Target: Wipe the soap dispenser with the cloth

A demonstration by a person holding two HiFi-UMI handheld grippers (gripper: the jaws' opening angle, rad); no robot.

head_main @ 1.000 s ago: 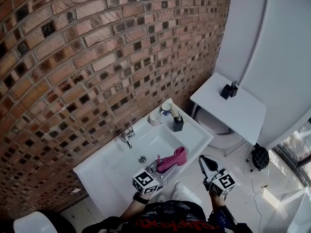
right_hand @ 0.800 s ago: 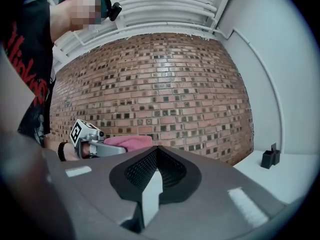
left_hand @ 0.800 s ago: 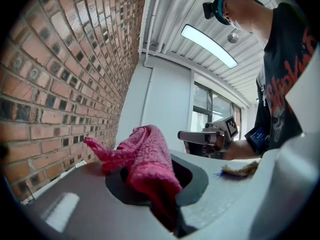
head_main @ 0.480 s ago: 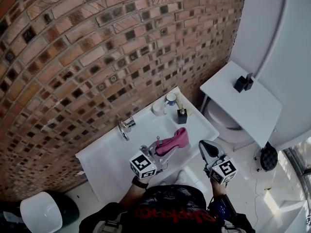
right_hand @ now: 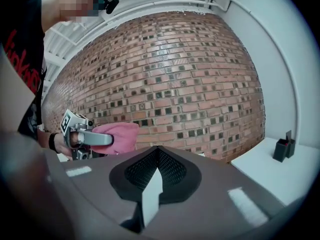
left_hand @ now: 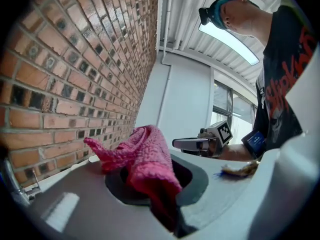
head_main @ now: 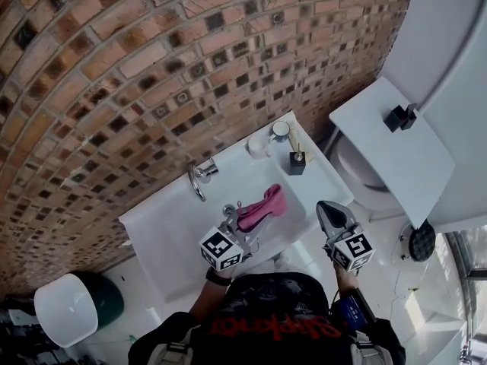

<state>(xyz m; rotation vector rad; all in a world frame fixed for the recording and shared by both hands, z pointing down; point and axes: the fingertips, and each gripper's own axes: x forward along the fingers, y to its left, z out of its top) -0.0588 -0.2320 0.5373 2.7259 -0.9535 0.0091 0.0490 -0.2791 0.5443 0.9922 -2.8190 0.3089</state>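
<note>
Head view gave the whole layout: a white sink point(head_main: 163, 226) against the brick wall point(head_main: 114, 67), the faucet point(head_main: 199, 179) by the wall, and the dark soap dispenser point(head_main: 297, 162) standing upright on the sink's back right corner, with a cup point(head_main: 281, 131) just beside it. That was the only view where the dispenser showed up. The left gripper point(head_main: 242, 223) hung over the front of the basin with the pink cloth point(head_main: 265, 204) sticking out toward the dispenser, clearly apart from it. The right gripper point(head_main: 330, 210) was off the sink's right front edge.

The left gripper view settled the grip. Its fingers were clamped on the cloth, with 1 bunched fold standing up above them and the rest hanging down into the gap. It also caught the right gripper side-on across from it, bricks on the left.

The right gripper view showed its 2 fingers pressed together with nothing between them. Past them it looked across at the left gripper and the cloth poking out in front of the bricks. Off to the right was a white table point(right_hand: 265, 174) carrying a small dark holder point(right_hand: 282, 149). From above, that table sat partly over a toilet point(head_main: 358, 169).
</note>
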